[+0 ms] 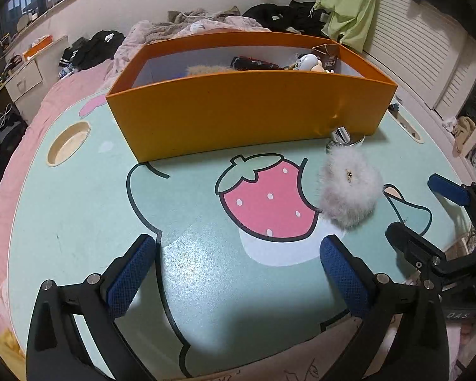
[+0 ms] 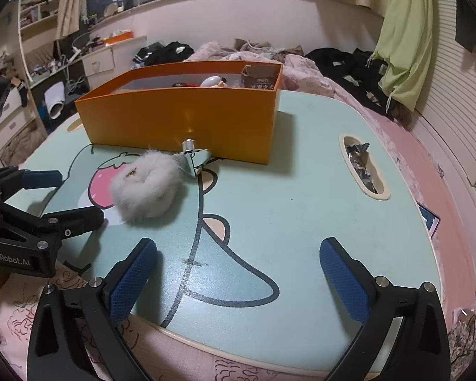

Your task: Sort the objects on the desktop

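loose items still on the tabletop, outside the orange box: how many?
2. A white fluffy pompom lies on the strawberry print; a shiny metal piece touches it, against the orange box front wall. Anything behind the box would be hidden.

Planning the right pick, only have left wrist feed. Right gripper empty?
Observer: Yes. Right gripper is open, with only bare table between its fingers.
Operator: Anything on the table's right side?
Observer: A slot holding crumpled foil wrappers.
Operator: Shiny piece by the puff, what shape?
Observer: Looks like a flat mirrored plate with a knob at its far end, touching the puff.
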